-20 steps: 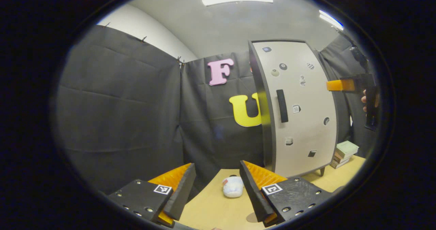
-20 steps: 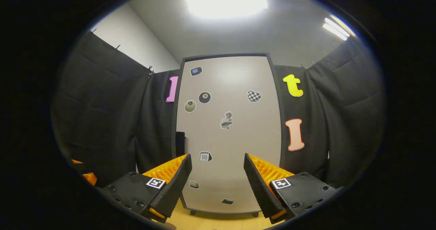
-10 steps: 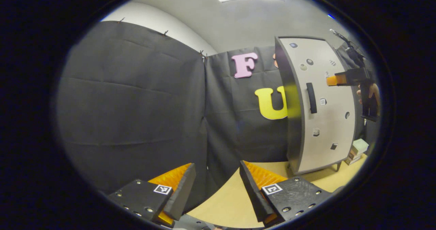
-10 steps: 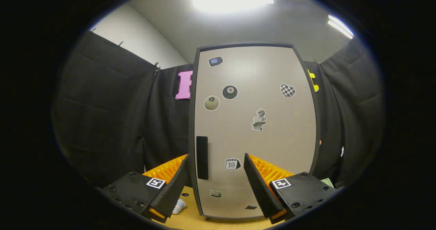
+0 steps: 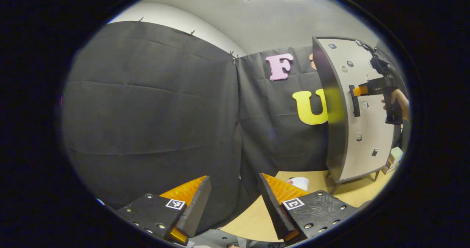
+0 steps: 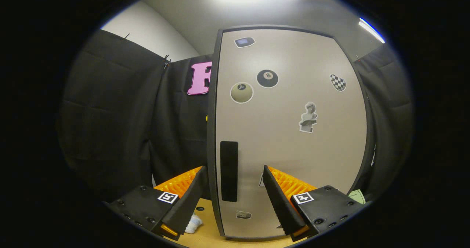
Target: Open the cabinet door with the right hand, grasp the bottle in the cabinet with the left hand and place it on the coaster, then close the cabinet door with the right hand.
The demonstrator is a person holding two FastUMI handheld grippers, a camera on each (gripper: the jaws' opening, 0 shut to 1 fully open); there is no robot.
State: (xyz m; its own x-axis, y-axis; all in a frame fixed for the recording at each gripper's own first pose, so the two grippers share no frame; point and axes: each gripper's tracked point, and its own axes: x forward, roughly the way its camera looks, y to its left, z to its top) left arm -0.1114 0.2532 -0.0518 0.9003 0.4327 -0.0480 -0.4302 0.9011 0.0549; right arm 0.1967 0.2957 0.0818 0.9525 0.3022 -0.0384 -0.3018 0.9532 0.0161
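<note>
Right now the right gripper (image 6: 233, 189) has its fingers spread wide, with the dark vertical handle (image 6: 229, 171) of the closed cabinet door (image 6: 290, 130) standing between them, not yet touched. Likely stiff and hinged, the door should be taken by that handle. Off to the side, the left gripper (image 5: 235, 200) waits open over the table (image 5: 253, 222).

I am reading just one clear number: an 8 on the black ball sticker (image 6: 267, 78), high on the cabinet door (image 6: 293, 149), at about one o'clock from my right gripper (image 6: 233, 170). The pale ball sticker (image 6: 241, 92) at its eight o'clock is showing a numeral too small to read. The square coded markers (image 6: 167, 197) on that gripper and on my left gripper (image 5: 234, 177) are spelling nothing legible.
</note>
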